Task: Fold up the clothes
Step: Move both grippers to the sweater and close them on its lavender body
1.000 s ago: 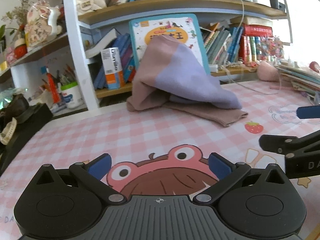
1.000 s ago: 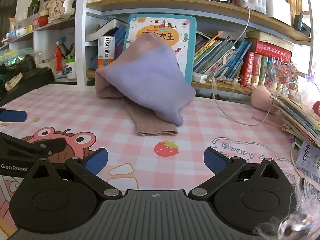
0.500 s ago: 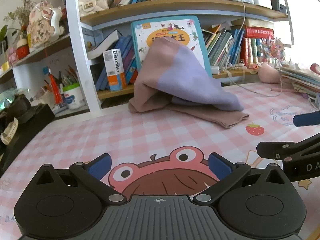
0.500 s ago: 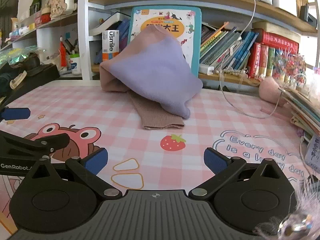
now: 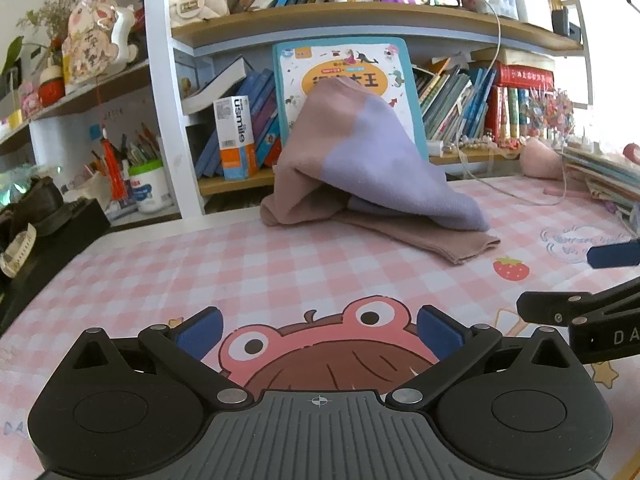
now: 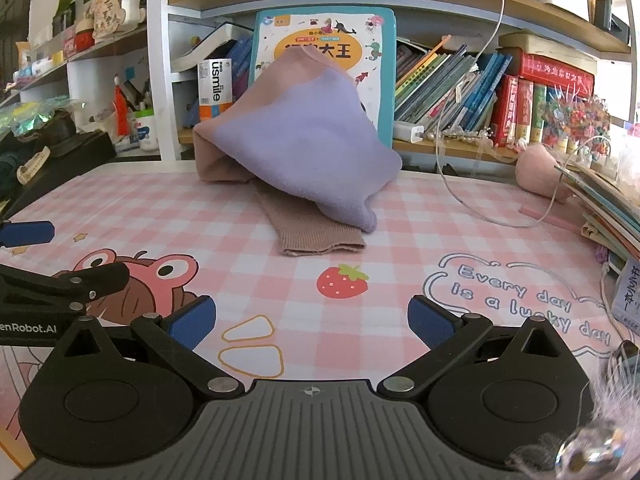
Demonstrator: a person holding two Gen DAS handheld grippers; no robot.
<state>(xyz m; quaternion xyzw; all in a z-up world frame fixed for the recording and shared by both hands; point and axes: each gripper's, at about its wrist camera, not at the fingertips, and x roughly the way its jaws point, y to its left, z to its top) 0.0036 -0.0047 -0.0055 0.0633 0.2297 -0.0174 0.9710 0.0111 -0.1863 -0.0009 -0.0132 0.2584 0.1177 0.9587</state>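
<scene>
Grippers, left (image 5: pixel 319 330) and right (image 6: pixel 311 320), hover wide-jawed facing sweater (image 6: pixel 298 148).

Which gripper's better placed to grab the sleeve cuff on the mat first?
Probably right. The brown ribbed cuff lies almost straight ahead of the open right gripper. For the open left gripper, the cuff sits off toward its right side, so it would have to reach across.

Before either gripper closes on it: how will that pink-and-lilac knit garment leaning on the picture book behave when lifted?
The pink-and-lilac knit garment is probably floppy: it sags in soft folds, so a single pinch will likely let the rest hang. It looks propped against the upright picture book, so pulling it may collapse the peak. The ribbed pink cuff lies flat on the checked mat, likely the easiest edge to pinch.
</scene>
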